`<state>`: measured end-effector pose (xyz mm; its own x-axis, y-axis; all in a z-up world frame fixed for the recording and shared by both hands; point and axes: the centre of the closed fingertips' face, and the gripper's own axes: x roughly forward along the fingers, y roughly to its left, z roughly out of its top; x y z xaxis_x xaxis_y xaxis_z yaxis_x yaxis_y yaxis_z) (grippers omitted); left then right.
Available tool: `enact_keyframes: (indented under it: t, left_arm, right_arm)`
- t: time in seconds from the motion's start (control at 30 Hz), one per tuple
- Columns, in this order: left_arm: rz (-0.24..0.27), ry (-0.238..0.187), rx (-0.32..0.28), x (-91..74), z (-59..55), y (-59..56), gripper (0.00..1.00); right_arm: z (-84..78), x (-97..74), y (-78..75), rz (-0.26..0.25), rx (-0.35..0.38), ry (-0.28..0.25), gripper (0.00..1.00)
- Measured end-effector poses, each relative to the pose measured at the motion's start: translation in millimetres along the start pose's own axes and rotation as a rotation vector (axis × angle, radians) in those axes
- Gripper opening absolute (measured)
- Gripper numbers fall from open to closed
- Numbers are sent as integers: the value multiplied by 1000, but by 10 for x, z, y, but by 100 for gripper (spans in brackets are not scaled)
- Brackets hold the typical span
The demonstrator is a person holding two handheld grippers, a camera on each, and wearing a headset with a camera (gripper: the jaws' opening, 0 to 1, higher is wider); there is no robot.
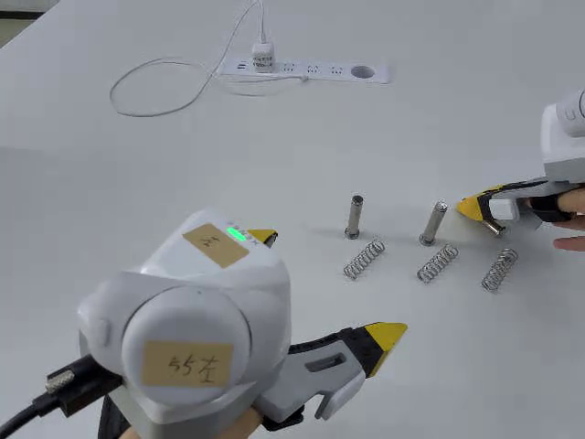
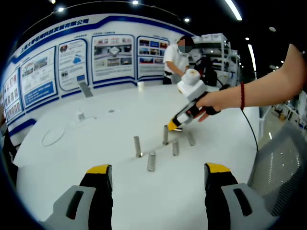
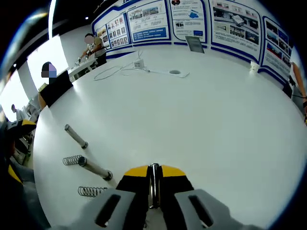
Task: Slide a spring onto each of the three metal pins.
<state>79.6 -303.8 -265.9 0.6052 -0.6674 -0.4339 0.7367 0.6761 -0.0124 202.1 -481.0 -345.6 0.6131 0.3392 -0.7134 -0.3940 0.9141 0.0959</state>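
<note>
One short silver steel pin [image 1: 355, 217] stands on end on the white tabletop [image 1: 274, 155], its long axis vertical. A second steel pin [image 1: 433, 223] stands near it to the right, its top leaning slightly rightward in the head view. Three coiled steel springs lie on their sides in a row just in front of the pins: the left spring [image 1: 364, 258], the middle spring [image 1: 438, 262] and the right spring [image 1: 499, 269]. They are apart from one another, with roughly parallel axes slanting from near-left to far-right. The right gripper [image 1: 471, 208] reaches in from the right edge, its yellow-tipped jaws pressed together on a third steel pin [image 3: 153, 186]. In the right gripper view that pin runs lengthwise along the slit between the jaws. A hand [image 2: 211, 101] holds this gripper nose-down toward the table beside the second pin. The left gripper [image 1: 324, 285] hovers low in the foreground, level, with its jaws spread wide and nothing between them. A white power strip [image 1: 311, 69] with a looping white cable [image 1: 155, 87] lies far back.
</note>
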Motion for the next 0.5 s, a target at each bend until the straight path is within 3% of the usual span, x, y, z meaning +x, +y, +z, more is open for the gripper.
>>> enact_keyframes:
  t: [0.5]
  left_arm:
    - [-5,-17,12,-3,46,-21,79]
  right_arm:
    - [87,-230,7,-29,-30,-43,9]
